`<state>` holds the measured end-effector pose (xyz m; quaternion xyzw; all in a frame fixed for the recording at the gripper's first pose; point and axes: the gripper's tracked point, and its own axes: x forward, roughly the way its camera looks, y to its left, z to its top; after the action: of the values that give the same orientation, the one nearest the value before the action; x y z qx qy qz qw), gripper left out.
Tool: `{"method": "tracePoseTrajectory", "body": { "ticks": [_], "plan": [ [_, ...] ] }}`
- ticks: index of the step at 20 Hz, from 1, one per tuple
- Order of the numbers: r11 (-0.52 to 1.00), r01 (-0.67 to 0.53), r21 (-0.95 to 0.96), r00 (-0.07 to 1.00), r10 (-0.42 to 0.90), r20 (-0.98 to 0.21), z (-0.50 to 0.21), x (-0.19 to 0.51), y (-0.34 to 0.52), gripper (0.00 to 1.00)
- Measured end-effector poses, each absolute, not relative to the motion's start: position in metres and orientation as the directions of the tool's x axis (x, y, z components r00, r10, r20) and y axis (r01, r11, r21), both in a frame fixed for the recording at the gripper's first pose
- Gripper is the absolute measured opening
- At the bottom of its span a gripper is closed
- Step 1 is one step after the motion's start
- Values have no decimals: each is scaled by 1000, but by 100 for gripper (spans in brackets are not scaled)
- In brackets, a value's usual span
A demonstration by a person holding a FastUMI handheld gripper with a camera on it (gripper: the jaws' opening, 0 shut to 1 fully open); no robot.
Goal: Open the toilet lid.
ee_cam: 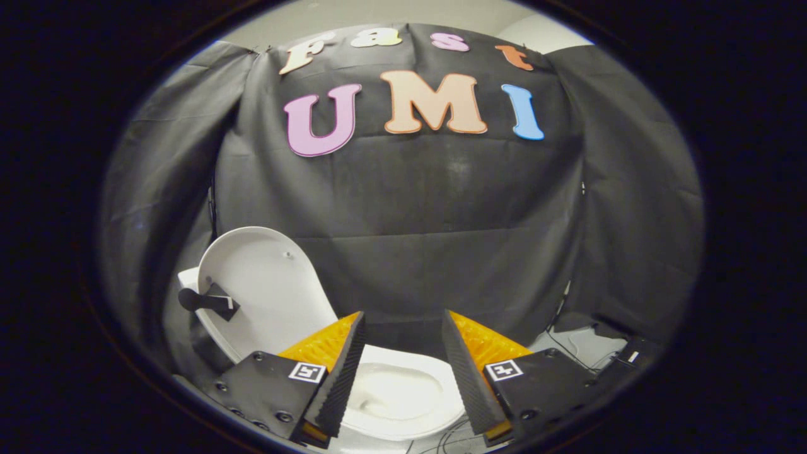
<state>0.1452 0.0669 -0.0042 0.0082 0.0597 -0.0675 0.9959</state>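
One toilet lid, raised, far left; rigid, smooth, probably light; take by rim. Gripper open, empty.

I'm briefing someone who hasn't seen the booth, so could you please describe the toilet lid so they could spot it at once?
Start at the white toilet bowl showing between the open tool's fingers. The toilet lid is the white oval panel standing raised behind the bowl, against the black cloth wall. A dark handle piece fixed to its edge sets it apart.
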Motion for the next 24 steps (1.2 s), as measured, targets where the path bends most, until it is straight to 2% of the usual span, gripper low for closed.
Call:
{"method": "tracePoseTrajectory", "body": {
  "ticks": [7, 9, 14, 21, 24],
  "plan": [
    [995, 51, -80, 982, -65, -175, -34, 105, 41, 78],
    [992, 72, -100, 982, -88, -165, -36, 98, 23, 78],
    [989, 127, -69, 978, -137, -156, -39, 87, -7, 80],
    [995, 96, -41, 981, -102, -167, -40, 80, -9, 81],
    [995, 92, 38, 970, -81, -228, -58, 72, -16, 80]
  ]
}}
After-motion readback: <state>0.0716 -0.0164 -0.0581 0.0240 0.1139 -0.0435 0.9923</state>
